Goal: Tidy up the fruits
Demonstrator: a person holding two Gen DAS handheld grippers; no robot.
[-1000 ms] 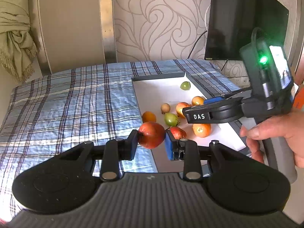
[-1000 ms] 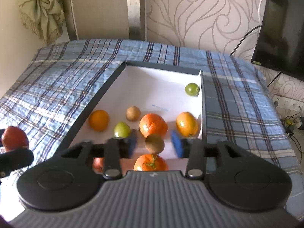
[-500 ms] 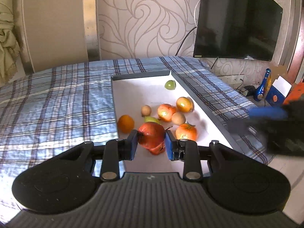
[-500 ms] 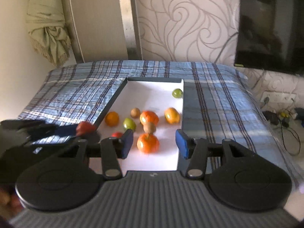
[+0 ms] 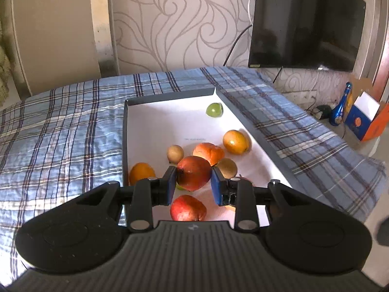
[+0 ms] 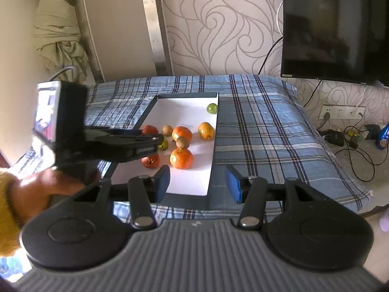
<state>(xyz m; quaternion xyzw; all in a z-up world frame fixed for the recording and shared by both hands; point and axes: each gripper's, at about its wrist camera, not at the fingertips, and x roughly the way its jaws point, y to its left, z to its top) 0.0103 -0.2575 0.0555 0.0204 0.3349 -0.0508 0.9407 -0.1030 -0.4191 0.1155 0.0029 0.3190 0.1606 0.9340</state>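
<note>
Overhead, left gripper (image 5: 193, 185) clamps a red pomegranate (image 5: 193, 176) above the white tray (image 5: 155, 126) on a plaid cloth (image 5: 60, 131); other fruits lie in tray's near half, a green one (image 5: 214, 109) at far right. Right gripper (image 6: 198, 183) gapes w/ nothing between, near tray's near edge

A home, likely a bedroom or living room: swirl-patterned wallpaper (image 5: 175, 24), a wall-mounted television (image 5: 306, 22), a knotted curtain (image 6: 58, 31), a blue plaid cloth (image 5: 60, 126) spread over the surface, and wall sockets (image 6: 340, 114) with chargers and cables on the floor.
</note>
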